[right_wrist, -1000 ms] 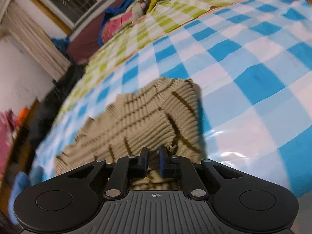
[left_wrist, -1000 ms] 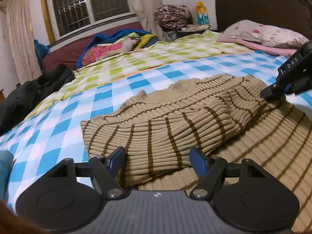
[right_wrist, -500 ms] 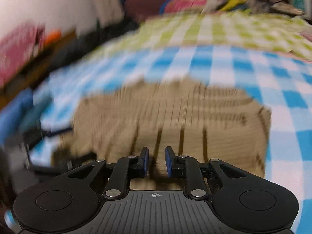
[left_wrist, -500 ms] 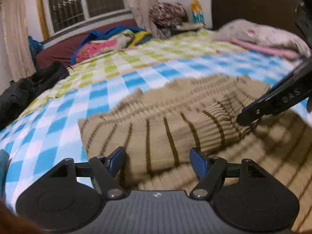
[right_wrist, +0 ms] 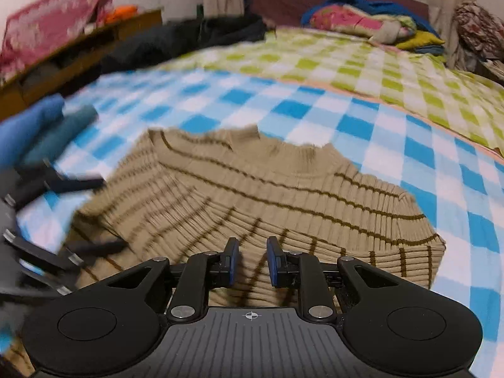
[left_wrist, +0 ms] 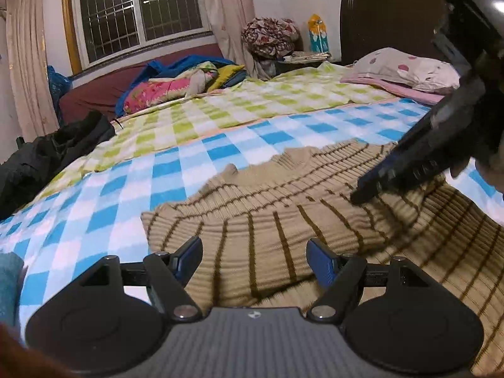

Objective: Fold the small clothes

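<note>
A tan ribbed sweater with brown stripes (left_wrist: 283,220) lies on the blue checked blanket, both sleeves folded in over its body. My left gripper (left_wrist: 253,260) is open and empty, low over the folded left sleeve. My right gripper (right_wrist: 252,263) hovers over the sweater (right_wrist: 267,195) with its jaws a small way apart and nothing between them. It also shows in the left wrist view (left_wrist: 365,193), coming in from the right with its tips near the folded sleeve end. The left gripper (right_wrist: 88,214) appears blurred at the left edge of the right wrist view.
The blue checked blanket (left_wrist: 110,208) meets a green checked one (left_wrist: 252,107) farther back. A black garment (left_wrist: 47,154) lies at the left edge, bright bedding (left_wrist: 176,82) under the window, a pillow (left_wrist: 406,67) by the headboard. A teal cloth (left_wrist: 8,283) lies near left.
My right gripper swung left across the sweater, carrying the right sleeve over the body, then parted its jaws and let go. The left gripper stayed open and barely moved.
</note>
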Action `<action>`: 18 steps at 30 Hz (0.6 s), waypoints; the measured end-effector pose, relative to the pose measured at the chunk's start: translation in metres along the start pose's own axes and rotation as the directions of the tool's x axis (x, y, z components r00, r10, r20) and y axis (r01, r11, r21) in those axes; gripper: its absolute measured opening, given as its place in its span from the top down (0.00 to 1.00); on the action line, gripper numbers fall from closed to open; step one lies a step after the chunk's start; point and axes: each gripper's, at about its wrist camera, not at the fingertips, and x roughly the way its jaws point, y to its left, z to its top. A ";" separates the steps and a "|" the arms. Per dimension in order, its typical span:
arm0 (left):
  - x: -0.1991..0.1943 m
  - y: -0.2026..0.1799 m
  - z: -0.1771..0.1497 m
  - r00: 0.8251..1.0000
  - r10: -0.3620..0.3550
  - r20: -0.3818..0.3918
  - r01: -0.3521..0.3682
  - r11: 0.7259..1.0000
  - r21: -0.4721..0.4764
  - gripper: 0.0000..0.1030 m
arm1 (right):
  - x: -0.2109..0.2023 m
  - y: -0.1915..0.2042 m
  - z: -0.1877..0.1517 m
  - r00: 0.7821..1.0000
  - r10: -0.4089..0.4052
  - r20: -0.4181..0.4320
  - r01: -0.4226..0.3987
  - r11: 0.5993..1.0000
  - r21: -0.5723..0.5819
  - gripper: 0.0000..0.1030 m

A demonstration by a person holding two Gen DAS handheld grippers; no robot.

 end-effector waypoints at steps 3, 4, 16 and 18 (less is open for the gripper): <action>0.010 0.002 0.001 1.000 0.007 -0.013 -0.007 1.000 0.001 0.25 | 0.002 0.002 0.001 1.000 0.029 -0.010 -0.030 0.998 -0.063 0.65; 0.012 0.002 0.000 1.000 0.004 -0.017 -0.004 1.000 -0.002 0.25 | 0.004 0.001 0.004 0.999 0.048 -0.016 -0.049 0.996 -0.071 0.65; 0.015 0.001 0.000 1.000 0.011 -0.008 -0.011 1.000 0.011 0.25 | 0.005 0.004 0.006 1.000 0.012 -0.006 -0.013 0.996 -0.084 0.97; 0.013 0.003 0.003 1.000 0.014 0.010 -0.014 1.000 0.003 0.25 | -0.002 0.002 0.013 1.000 -0.007 0.028 0.009 0.997 -0.073 0.98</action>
